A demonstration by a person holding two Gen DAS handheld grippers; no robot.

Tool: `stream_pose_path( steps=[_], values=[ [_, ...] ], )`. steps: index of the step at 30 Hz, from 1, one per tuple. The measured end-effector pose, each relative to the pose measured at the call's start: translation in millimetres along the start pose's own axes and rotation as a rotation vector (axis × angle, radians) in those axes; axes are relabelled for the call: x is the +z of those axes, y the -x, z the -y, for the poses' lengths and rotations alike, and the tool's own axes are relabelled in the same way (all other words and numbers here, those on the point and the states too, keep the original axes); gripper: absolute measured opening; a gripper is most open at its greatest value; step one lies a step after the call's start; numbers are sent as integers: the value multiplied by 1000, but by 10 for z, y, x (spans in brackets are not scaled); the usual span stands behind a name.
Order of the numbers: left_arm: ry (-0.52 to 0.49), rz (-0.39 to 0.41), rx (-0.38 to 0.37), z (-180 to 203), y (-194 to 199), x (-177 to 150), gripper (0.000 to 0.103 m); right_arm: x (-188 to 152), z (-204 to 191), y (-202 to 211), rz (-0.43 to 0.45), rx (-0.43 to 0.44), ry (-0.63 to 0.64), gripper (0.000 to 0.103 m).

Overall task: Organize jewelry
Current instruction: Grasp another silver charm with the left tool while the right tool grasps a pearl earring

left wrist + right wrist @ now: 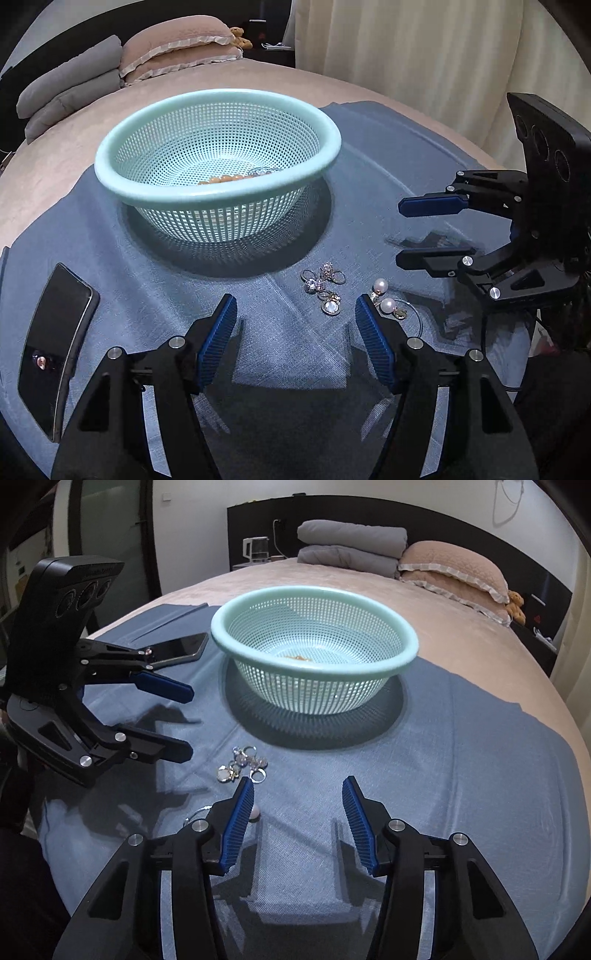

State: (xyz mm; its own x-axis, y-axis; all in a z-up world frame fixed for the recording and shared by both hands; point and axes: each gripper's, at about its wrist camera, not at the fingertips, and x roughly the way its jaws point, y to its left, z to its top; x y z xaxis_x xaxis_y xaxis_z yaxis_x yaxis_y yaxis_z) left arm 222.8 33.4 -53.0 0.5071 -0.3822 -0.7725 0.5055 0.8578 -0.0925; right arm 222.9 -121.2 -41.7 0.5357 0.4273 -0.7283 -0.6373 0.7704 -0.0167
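A pale green mesh basket (218,110) stands on a blue cloth (288,354); it also shows in the right wrist view (314,594). An orange bead string (225,178) and a clear bead piece (264,171) lie inside it. A pile of rings and pendants (324,288) lies on the cloth in front of the basket, also in the right wrist view (242,763). Two pearl earrings (384,295) lie to its right. My left gripper (295,306) is open and empty, just short of the pile. My right gripper (298,790) is open and empty, right of the pile.
A black phone (55,347) lies on the cloth at the left, also in the right wrist view (181,646). The cloth lies on a pink bed (59,147) with pillows (177,48) and folded grey blankets (351,546). Curtains (424,48) hang behind.
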Motion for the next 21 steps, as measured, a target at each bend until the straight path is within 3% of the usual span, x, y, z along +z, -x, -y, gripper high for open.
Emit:
stream_pose_path(
  steps=[4, 7, 13, 14, 16, 18, 21],
  values=[
    [-9, -14, 0, 19, -107, -14, 63, -31, -22, -53, 6, 33, -13, 27],
    [-23, -28, -18, 51, -166, -15, 49, -67, -64, -118, -15, 58, -26, 25],
    [-42, -44, -24, 101, -275, -28, 40, -114, -95, -166, -25, 117, -63, 24],
    [-48, -47, -27, 114, -290, -26, 35, -117, -101, -182, -32, 122, -65, 22],
    [-58, -53, -32, 141, -319, -35, 27, -124, -114, -211, -48, 140, -63, 9],
    [-61, -63, -43, 152, -342, -47, 18, -126, -148, -211, -48, 136, -52, 6],
    [-63, -68, -55, 183, -329, -105, 15, -134, -172, -184, -42, 134, -49, 1]
  ],
)
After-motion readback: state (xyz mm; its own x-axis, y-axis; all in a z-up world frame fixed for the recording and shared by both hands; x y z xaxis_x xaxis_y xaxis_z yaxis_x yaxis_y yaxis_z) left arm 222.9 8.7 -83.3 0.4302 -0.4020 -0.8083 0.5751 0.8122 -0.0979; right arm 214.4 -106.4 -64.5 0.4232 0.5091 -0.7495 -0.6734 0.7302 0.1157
